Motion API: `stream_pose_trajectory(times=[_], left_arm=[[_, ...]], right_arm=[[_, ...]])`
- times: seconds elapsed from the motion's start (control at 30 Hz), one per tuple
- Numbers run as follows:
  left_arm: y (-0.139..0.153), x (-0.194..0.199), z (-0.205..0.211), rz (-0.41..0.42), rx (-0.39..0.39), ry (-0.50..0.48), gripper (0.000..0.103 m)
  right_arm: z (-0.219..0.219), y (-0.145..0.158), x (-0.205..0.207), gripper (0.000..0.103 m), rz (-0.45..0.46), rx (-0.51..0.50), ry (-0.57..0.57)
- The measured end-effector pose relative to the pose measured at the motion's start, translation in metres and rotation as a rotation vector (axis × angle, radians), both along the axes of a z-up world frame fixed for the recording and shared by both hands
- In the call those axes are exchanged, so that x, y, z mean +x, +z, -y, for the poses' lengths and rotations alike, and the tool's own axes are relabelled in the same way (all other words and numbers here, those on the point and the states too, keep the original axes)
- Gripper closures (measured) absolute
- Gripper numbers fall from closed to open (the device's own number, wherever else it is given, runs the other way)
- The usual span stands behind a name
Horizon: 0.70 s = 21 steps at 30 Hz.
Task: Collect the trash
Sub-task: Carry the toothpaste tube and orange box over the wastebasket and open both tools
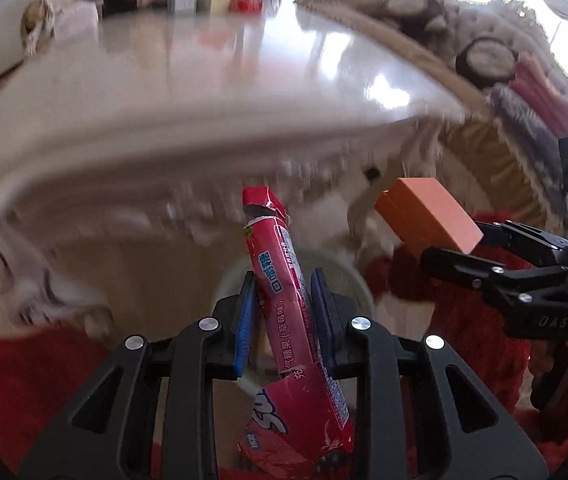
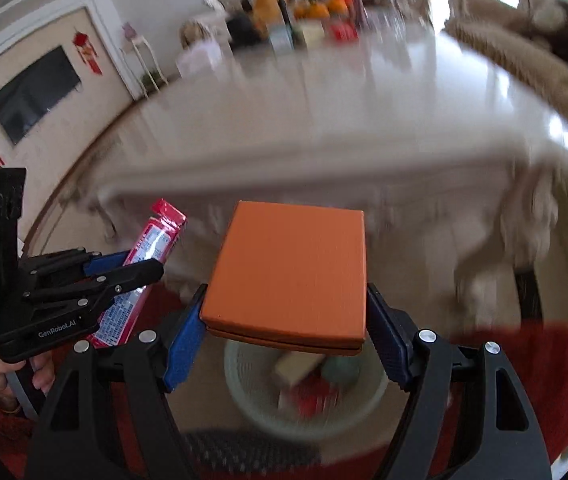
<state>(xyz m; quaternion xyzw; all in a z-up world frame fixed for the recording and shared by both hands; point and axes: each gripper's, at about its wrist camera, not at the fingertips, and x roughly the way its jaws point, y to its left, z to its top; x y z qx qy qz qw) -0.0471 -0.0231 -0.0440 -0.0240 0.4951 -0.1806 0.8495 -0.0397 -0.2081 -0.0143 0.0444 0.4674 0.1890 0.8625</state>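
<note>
Motion blur smears the white table [image 2: 324, 120] and the pale basket [image 2: 243, 396] below both tools; its contents look like perhaps three scraps. The left tool [image 1: 284, 312] is clamped on one red candy wrapper [image 1: 284, 280], its lower end cut off. The right tool [image 2: 284, 336] grips one orange box [image 2: 288, 268] above the basket.
</note>
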Motion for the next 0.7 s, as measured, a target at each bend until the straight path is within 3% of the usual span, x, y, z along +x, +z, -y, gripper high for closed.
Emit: stream_pose_trajectory(times=[0.23,0.63,0.7], left_arm=[[-0.044,-0.007,0.023,-0.085,0.062,-0.059,0.075],[-0.076,0.007,0.032,-0.166,0.091,-0.072,0.075],[-0.081,0.011,0.030,-0.182,0.107,-0.051,0.046]], right_arm=[[0.002,-0.056,-0.008,0.032,-0.138,-0.044,-0.042],[0.002,-0.110,-0.015,0.032,-0.251,-0.116,-0.038],[0.000,-0.113,-0.013,0.031,-0.258,-0.114,-0.026]])
